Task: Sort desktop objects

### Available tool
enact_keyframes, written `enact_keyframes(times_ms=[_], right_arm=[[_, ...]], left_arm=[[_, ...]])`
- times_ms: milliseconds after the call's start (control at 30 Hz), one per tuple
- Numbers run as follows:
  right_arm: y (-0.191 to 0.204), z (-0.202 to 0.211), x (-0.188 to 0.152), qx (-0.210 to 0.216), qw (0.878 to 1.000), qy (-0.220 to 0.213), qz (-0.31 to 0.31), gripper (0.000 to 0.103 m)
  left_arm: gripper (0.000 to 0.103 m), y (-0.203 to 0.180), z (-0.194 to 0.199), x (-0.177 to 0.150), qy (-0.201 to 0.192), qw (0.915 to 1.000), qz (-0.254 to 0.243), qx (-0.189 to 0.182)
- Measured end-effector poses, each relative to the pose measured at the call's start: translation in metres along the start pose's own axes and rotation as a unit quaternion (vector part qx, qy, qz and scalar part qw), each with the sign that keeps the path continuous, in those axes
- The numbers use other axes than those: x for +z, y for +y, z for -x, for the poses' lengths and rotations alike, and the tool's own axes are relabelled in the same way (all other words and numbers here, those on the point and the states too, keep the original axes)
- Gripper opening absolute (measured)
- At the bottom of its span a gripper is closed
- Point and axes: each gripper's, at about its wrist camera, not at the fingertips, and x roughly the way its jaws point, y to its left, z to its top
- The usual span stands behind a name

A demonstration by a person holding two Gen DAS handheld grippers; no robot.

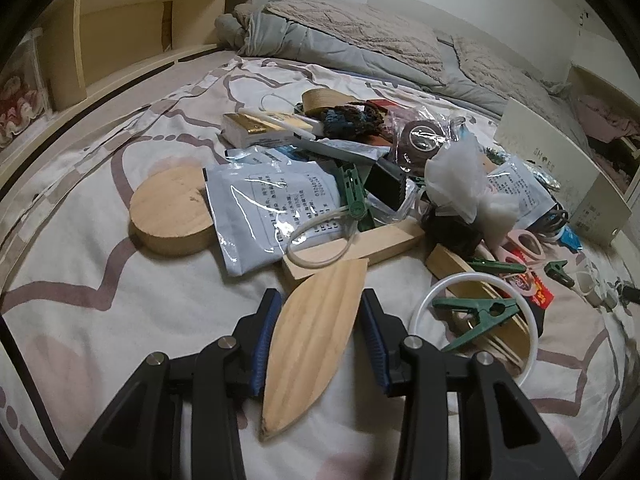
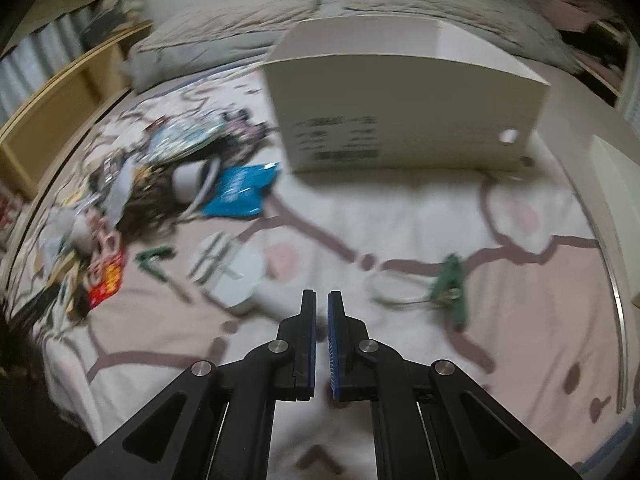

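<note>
A pile of small objects lies on the patterned bedsheet (image 1: 80,280). In the left wrist view a leaf-shaped wooden piece (image 1: 312,340) lies between the fingers of my left gripper (image 1: 320,300), which stands open around it with a gap on each side. Beyond it lie a round wooden disc (image 1: 172,216), a wooden bar (image 1: 360,248), plastic packets (image 1: 272,208), a white ring (image 1: 476,320) and green clothes pegs (image 1: 480,312). In the blurred right wrist view my right gripper (image 2: 321,300) is shut and empty above the sheet, near a green peg on a white ring (image 2: 448,284).
A white cardboard box (image 2: 400,112) stands on the bed ahead of the right gripper; it also shows in the left wrist view (image 1: 560,184). A blue packet (image 2: 240,192) and white lid (image 2: 236,276) lie left of it. A wooden shelf (image 1: 120,40) and grey quilt (image 1: 360,40) lie behind.
</note>
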Motion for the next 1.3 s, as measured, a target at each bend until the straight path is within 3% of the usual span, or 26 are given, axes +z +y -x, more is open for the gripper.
enact_keyframes(times_ms=[300,533,767,800,867,900,933,1033,1300], right_arm=[[0.032,-0.020,-0.008,0.027,0.997,0.035,0.057,0.005],[-0.002,-0.034,0.001,-0.033,0.999,0.027,0.002,0.005],[0.000,-0.023,-0.006,0.010,0.999,0.019,-0.026,0.007],[0.003,-0.023,-0.008,0.012,0.999,0.019,-0.024,0.016],[0.009,-0.022,-0.013,0.018,0.999,0.018,-0.028,0.049],[0.013,-0.022,-0.015,0.022,0.999,0.017,-0.030,0.076],[0.018,-0.022,-0.017,0.025,0.999,0.015,-0.027,0.082],[0.032,-0.027,-0.016,0.011,1.000,0.014,-0.009,0.081],[0.051,-0.047,-0.005,-0.019,0.999,0.008,-0.033,0.081]], left_arm=[[0.033,0.002,0.012,-0.010,0.003,0.9999,0.011,-0.012],[0.033,0.002,0.016,-0.015,0.002,0.9999,0.009,-0.009],[0.034,0.002,0.016,-0.016,0.002,0.9999,0.009,-0.009],[0.034,0.002,0.015,-0.016,0.002,0.9999,0.009,-0.009],[0.034,0.002,0.015,-0.016,0.002,0.9999,0.008,-0.009],[0.034,0.002,0.016,-0.016,0.001,0.9999,0.008,-0.009],[0.034,0.002,0.015,-0.016,0.001,0.9999,0.008,-0.009],[0.034,0.001,0.015,-0.016,0.001,0.9999,0.009,-0.009],[0.034,0.002,0.016,-0.016,-0.001,0.9999,0.010,-0.011]])
